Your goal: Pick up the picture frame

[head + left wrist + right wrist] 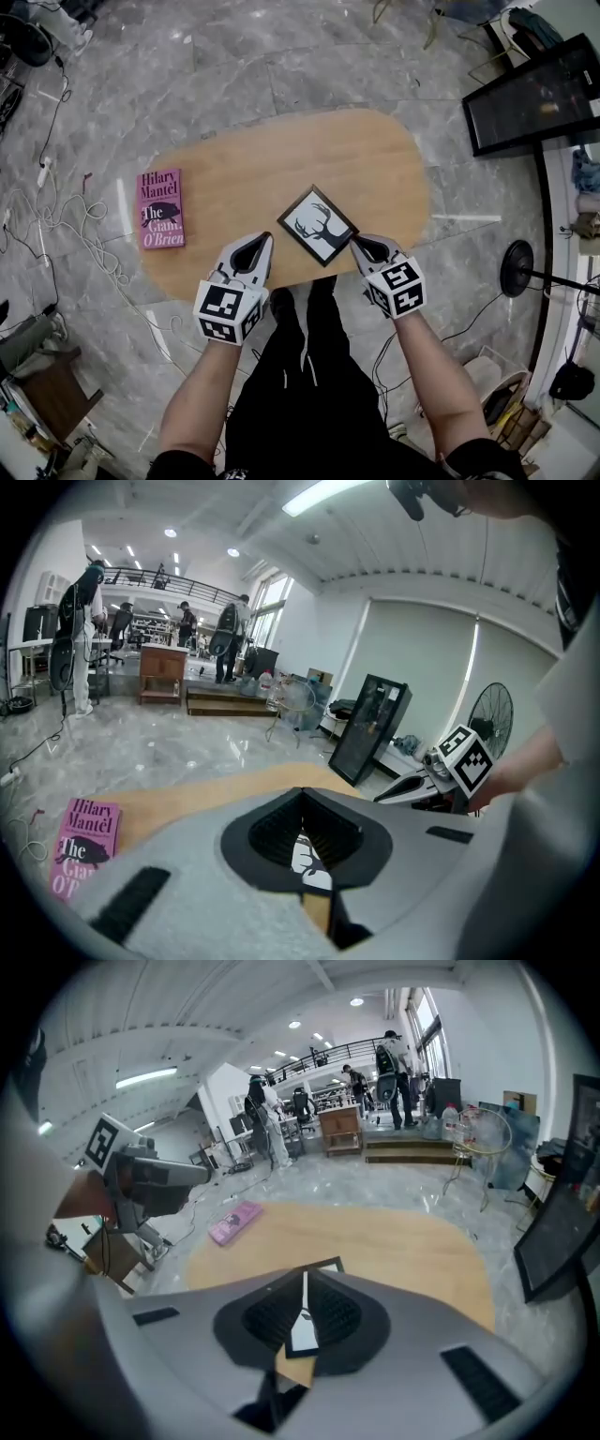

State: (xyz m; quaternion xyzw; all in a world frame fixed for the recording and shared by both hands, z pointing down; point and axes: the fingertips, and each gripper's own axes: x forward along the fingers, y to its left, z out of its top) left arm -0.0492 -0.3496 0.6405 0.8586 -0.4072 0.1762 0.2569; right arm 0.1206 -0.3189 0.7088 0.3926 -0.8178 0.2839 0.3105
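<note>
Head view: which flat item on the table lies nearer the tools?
The black picture frame showing a stag; the pink book lies far left.

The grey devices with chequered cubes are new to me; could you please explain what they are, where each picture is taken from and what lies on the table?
There is no robot: a person holds a two-jaw gripper in each hand, the left gripper and the right gripper; the marker cubes belong to them. The head view comes from a camera on the person's head, looking down; the other two come from cameras on the grippers, looking along their jaws. On the oval light-wood table lie a black-framed picture of a stag's head and, well to its left, a pink paperback book. Both grippers are close to the picture. The left jaws look closed, the right a slit apart; neither holds anything.
</note>
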